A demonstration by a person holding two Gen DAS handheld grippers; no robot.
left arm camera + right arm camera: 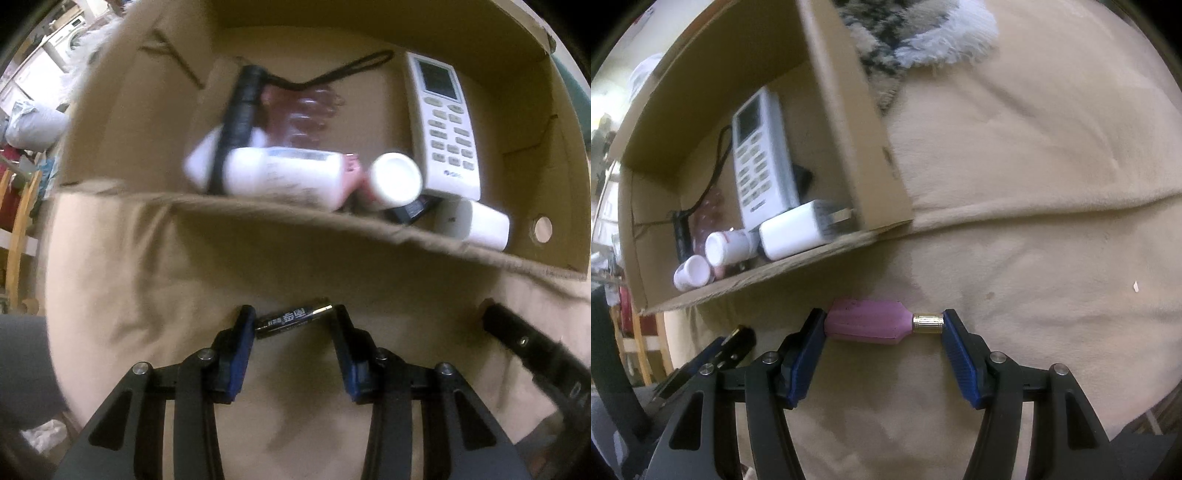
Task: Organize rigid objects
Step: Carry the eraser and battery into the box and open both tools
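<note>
A black battery [294, 317] is clamped end to end in the left hand-held gripper [295, 317], outside the cardboard box [258, 218]. A pink gold-tipped piece [871, 326] is gripped by the right hand-held gripper [884, 326] above the beige blanket [1034, 221]. A white remote [441, 122] lies inside the box.

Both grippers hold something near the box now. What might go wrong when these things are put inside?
1. The left gripper holds the battery only by its two ends, so it may pivot or slip out.
2. The right gripper likewise pinches the pink object end to end, at its gold tip; it could twist free.
3. The cardboard box is crowded near its front wall; a drop may knock the white bottles.
</note>
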